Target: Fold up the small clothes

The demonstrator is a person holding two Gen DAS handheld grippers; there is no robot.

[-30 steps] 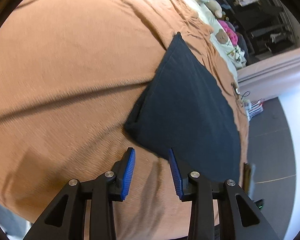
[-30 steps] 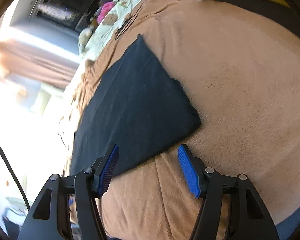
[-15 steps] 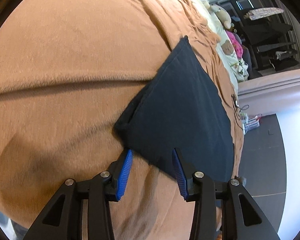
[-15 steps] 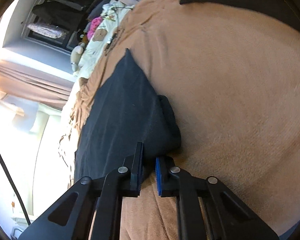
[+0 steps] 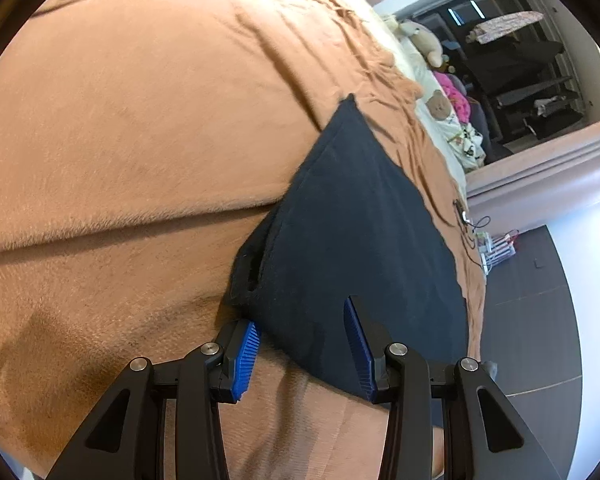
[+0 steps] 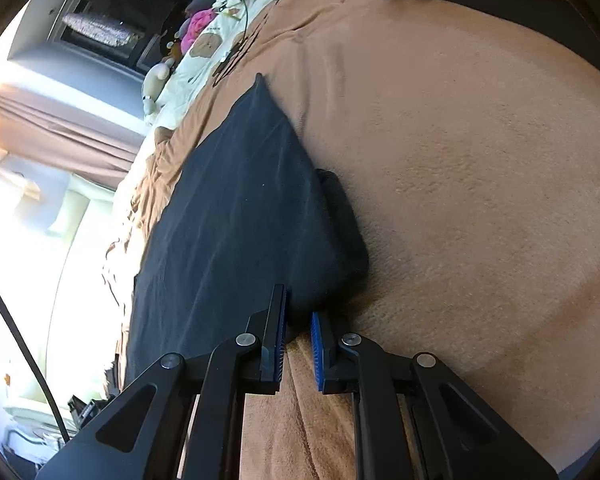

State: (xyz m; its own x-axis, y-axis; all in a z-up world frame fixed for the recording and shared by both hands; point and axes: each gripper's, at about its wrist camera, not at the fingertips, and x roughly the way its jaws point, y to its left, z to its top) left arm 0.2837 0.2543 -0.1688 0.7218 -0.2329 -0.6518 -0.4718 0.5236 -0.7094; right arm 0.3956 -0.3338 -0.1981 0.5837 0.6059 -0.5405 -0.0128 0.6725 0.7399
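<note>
The folded dark navy garment [image 5: 352,232] lies flat on the tan blanket [image 5: 132,128] covering the bed. Left gripper [image 5: 302,354] hangs part-open, its blue pads straddling the cloth's near edge (no squeeze visible). Right gripper [image 6: 298,342] has just been closing, jaws now pinched narrow on the garment's near corner, cloth between the pads.

Bed under tan fleece blanket [image 5: 140,128], folded dark garment [image 5: 360,220] lying on it
</note>
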